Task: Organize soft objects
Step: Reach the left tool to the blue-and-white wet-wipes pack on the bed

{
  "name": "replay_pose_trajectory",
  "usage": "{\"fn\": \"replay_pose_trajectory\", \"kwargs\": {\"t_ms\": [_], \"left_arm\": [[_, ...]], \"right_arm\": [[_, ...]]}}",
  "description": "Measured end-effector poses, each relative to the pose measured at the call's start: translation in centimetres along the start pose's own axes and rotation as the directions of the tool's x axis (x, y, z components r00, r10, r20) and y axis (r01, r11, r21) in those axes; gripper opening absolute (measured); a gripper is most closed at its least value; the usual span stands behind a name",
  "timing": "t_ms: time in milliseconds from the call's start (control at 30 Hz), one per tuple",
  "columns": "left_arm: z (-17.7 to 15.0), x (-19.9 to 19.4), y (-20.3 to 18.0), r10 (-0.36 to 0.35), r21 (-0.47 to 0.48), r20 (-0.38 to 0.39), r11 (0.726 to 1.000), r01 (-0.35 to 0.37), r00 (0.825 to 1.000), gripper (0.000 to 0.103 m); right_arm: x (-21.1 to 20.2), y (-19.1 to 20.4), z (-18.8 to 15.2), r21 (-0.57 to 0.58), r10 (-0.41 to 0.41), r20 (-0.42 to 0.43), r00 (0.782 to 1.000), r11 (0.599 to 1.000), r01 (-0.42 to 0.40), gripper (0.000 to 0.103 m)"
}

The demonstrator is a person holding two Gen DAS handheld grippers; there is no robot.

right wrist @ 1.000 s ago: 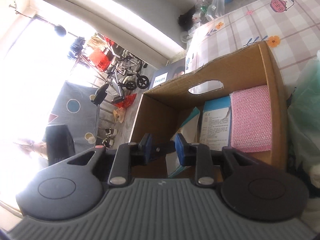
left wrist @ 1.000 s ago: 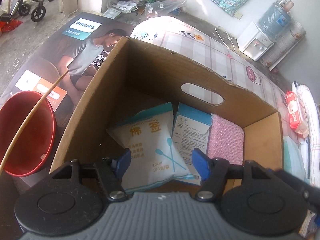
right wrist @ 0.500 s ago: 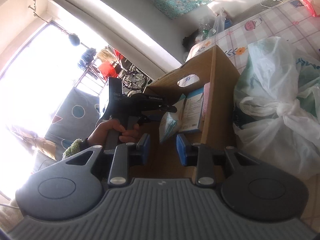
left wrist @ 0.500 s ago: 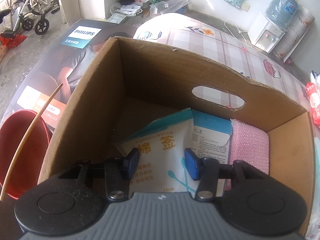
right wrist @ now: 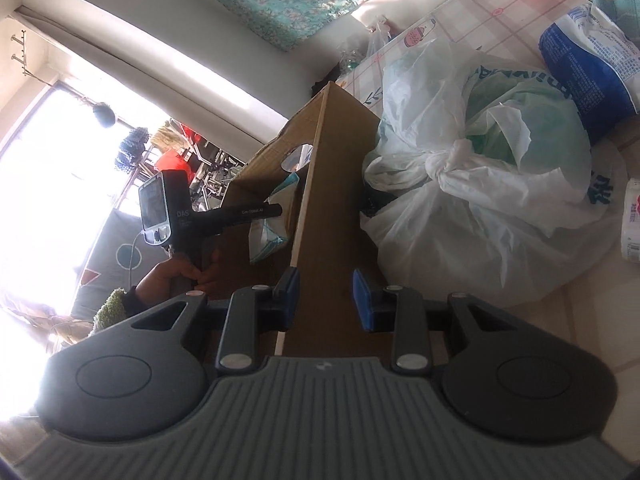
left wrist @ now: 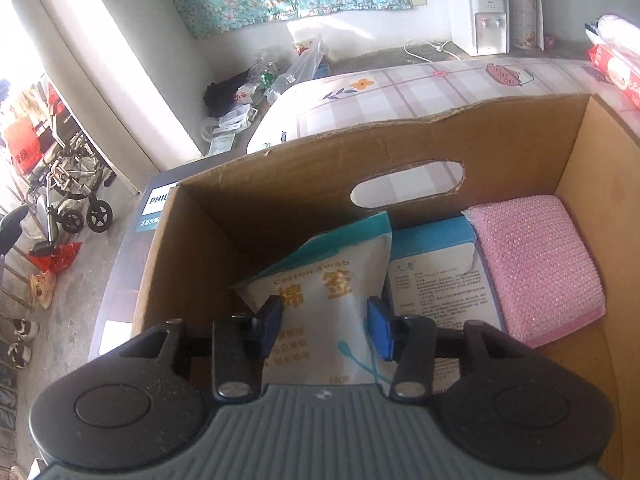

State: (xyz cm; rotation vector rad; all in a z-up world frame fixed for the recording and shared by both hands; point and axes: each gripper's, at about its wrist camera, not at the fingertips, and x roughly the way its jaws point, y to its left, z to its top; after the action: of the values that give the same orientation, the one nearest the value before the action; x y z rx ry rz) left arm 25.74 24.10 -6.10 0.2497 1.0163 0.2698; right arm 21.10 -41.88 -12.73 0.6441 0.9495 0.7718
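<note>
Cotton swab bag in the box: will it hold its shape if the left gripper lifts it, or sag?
The cotton swab bag is a thin plastic pouch, puffed and creased, so it probably flexes and sags. It likely feels light. Its glossy film may slip between the left gripper pads, which flank it inside the cardboard box.
</note>
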Motion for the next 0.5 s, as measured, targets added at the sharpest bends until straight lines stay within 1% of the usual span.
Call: {"fn": "replay_pose_trajectory", "kwargs": {"t_ms": [100,133,200,267,367,433,500], "left_arm": [[-0.1,0.3,-0.5,0.026,0.031,0.007,0.999,-0.026,1.0,0.054],[-0.1,0.0,-0.5,0.034,0.032,0.011,0.999,-0.034,0.999,0.062],[0.0,-0.6,-0.3,0.028,0.016,0.022,0.999,-0.029,0.999,0.071],[0.2,-1.9,0.1,0.019,-0.012,0.037,1.0,-0.018,0.999,0.073],[0.2,-4.2,0.6,0.002,-0.056,0.058,0.998,0.001,0.998,0.079],[0.1,-6.2,0.7,-0.025,-0.077,0.082,0.997,0.032,0.996,0.082],[-0.1,-8.3,0.6,-0.06,-0.086,0.103,0.994,0.069,0.993,0.086]], "right_arm": [[-0.3,-0.2,0.0,0.012,0.003,0.002,1.0,1.0,-0.003,0.03],[-0.4,-0.3,0.0,0.013,0.003,0.004,1.0,1.0,-0.003,0.031],[-0.7,-0.4,0.0,0.014,0.0,0.01,1.0,1.0,0.0,0.032],[-1.0,-0.7,-0.1,0.024,-0.005,0.016,1.0,1.0,0.004,0.034],[-1.3,-1.2,-0.4,0.04,-0.011,0.024,1.0,0.999,0.01,0.036],[-1.7,-1.6,-0.6,0.048,-0.012,0.034,0.999,0.999,0.011,0.037],[-2.2,-2.1,-1.0,0.056,-0.017,0.048,0.999,0.998,0.014,0.04]]}}
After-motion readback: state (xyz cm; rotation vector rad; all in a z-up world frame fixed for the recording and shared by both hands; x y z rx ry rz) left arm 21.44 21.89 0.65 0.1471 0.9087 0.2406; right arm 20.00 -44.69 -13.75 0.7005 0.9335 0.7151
